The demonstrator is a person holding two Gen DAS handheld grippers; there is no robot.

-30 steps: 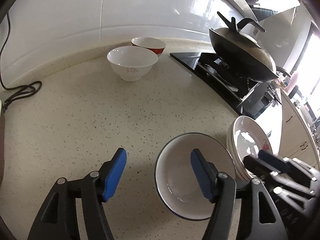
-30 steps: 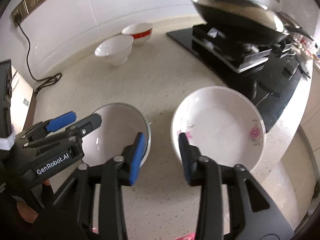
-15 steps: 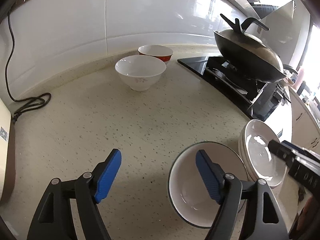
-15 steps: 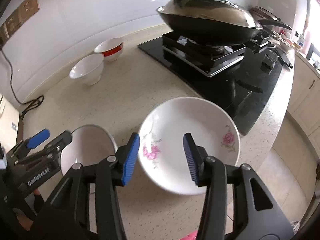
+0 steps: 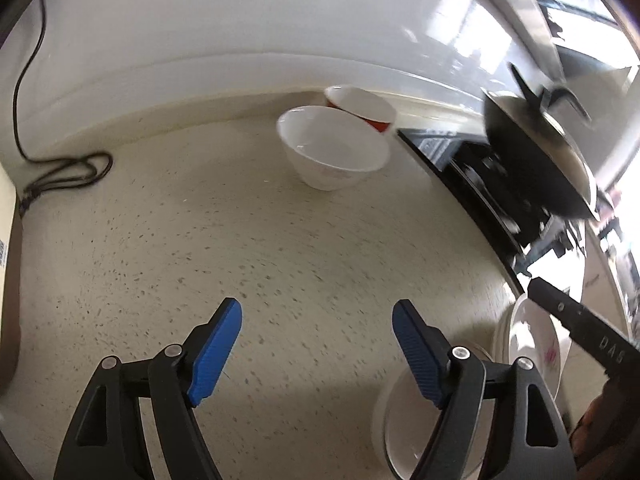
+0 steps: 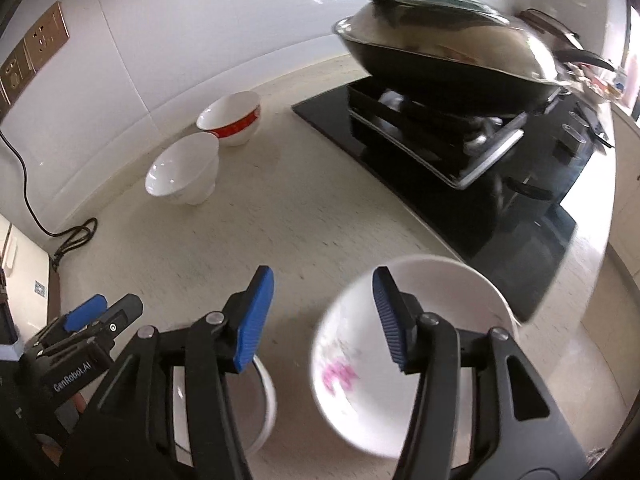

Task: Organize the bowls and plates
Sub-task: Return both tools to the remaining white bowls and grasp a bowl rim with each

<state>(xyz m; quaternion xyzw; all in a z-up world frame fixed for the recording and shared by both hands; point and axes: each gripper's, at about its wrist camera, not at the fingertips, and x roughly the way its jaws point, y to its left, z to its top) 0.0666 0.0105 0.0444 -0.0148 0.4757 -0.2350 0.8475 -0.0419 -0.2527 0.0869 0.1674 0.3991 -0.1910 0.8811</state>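
Both empty: left gripper [image 5: 316, 344] spread wide, right gripper [image 6: 322, 316] half spread, jaws just opening, nothing between either. Ahead near the backsplash, white bowl [image 5: 334, 152] touching red-banded bowl [image 5: 362, 106] on the tabletop [image 5: 200, 220]; flowered plates [image 6: 412, 360] and rimmed bowl [image 6: 260, 404] close below. Glazed ceramic: stiff, slick, chippable, probably moderately heavy. Best pinched across the rim wall.

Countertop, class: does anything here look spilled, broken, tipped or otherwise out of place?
Nothing stands out. The white bowl and red-banded bowl stand upright near the wall, the flowered plate and rimmed bowl lie flat, and the counter shows no spill.
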